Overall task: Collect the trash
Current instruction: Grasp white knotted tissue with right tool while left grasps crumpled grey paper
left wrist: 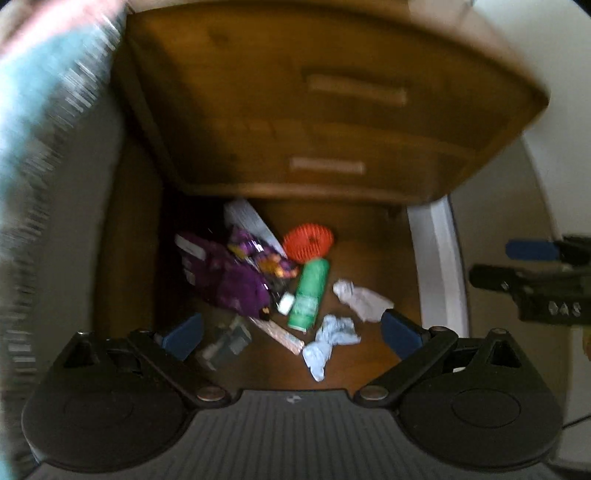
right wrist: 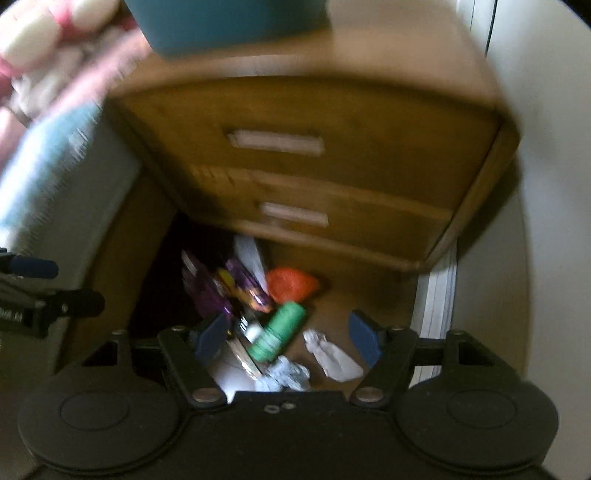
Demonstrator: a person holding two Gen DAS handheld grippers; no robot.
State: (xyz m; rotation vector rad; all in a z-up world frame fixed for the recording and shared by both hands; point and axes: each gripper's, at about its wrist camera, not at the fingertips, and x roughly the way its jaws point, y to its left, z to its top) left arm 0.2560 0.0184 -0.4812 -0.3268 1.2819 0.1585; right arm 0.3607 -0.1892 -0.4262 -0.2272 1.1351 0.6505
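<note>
Left of the green can (left wrist: 308, 294), purple wrappers (left wrist: 229, 280) are seen on the wooden floor (left wrist: 369, 236); an orange disc (left wrist: 308, 240) lies just behind the can, crumpled tissues (left wrist: 364, 299) to its right. The left gripper (left wrist: 291, 332) and right gripper (right wrist: 290, 336) are both held spread, empty, above the pile, before a wooden dresser (left wrist: 332, 110).

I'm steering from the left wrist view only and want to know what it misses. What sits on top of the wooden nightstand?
Observer: In the right wrist view a teal container stands on the nightstand top.
Operator: Is my right gripper holding anything?
Observer: No; the right gripper is open and empty above the trash pile.
Operator: What lies between its fingers?
Observer: The green can and a crumpled white tissue, both on the floor.
</note>
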